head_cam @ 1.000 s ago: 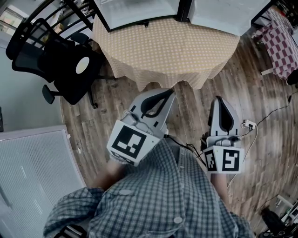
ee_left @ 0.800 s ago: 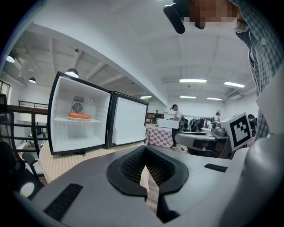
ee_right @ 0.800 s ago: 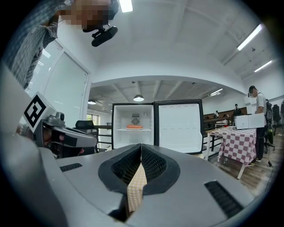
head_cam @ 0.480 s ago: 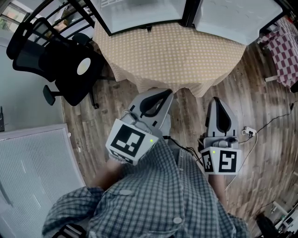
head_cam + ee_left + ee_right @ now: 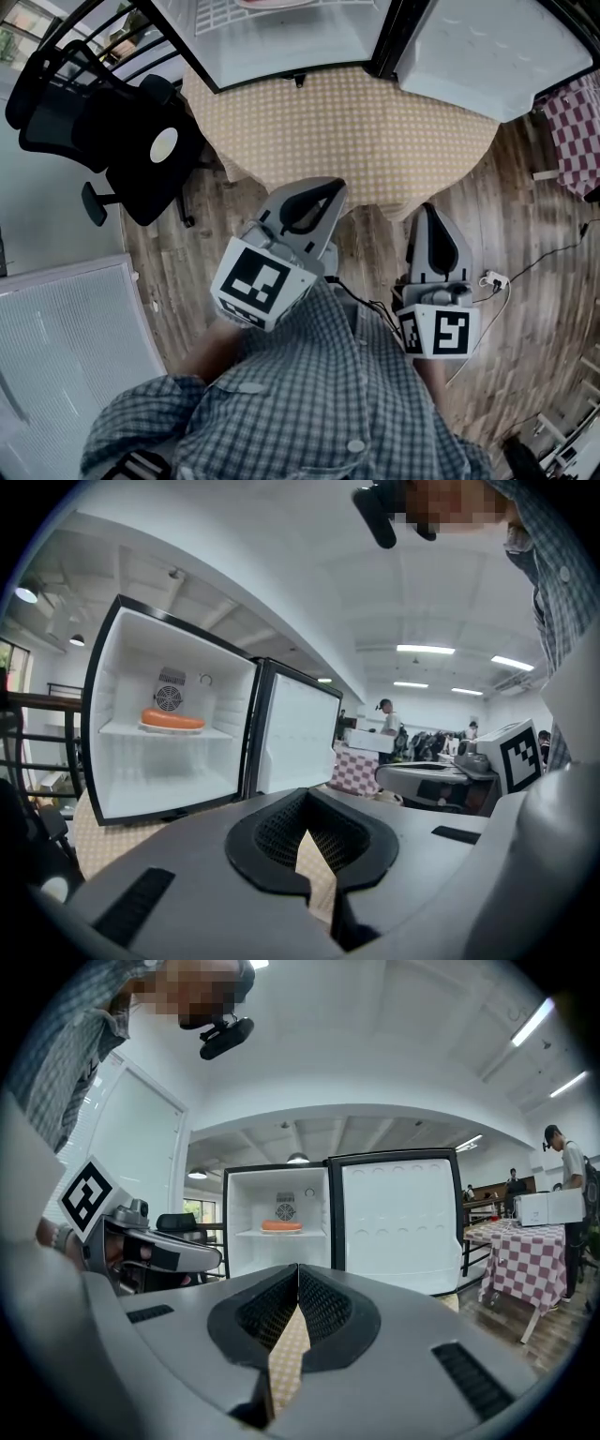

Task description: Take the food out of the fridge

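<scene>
Now I count one sausage (image 5: 172, 720) inside one open fridge (image 5: 169, 772); left gripper (image 5: 327, 185) and right gripper (image 5: 427, 209) face it, clenched empty; dotted tablecloth (image 5: 347, 122) beneath the fridge, wooden floor (image 5: 534, 253).

My left gripper (image 5: 330, 185) and right gripper (image 5: 428, 210) have smooth light-grey shells. Each has a black teardrop opening lined with fine mesh, and dark slots on the flanks. Both carry a white cube printed with black square markers, the left marker cube (image 5: 261, 281) and the right marker cube (image 5: 437, 333). A thin black cable (image 5: 367, 300) trails between them. I wear a blue-grey checked shirt (image 5: 309, 394) with pale buttons (image 5: 354, 446), and a black camera (image 5: 375, 519) on my head.
</scene>
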Demonstrator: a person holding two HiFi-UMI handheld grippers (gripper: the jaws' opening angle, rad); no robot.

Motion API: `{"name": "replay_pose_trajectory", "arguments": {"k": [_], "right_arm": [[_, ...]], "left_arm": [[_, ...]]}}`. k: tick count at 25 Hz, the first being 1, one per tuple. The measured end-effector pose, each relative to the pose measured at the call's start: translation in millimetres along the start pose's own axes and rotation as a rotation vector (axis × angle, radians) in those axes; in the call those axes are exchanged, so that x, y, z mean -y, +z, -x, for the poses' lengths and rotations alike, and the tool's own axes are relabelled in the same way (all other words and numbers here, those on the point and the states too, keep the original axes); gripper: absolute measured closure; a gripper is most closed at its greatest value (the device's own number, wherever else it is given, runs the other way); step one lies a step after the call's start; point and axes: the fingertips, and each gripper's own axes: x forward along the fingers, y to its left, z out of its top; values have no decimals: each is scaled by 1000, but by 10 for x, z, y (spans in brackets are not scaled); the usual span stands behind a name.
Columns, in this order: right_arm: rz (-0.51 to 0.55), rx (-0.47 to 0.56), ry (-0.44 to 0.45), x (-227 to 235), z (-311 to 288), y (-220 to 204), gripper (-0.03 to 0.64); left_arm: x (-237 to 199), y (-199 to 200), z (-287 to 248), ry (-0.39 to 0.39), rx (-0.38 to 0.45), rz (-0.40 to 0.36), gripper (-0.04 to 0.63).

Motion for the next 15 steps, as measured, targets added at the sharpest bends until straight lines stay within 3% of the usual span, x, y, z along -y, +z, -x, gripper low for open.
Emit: {"name": "replay_pose_trajectory", "arguments": {"k": [15], "right_arm": [[55,27,97,-72,-1078,259,606]], "left_arm": [[-841,309,-417,53,44,1,591]]}}
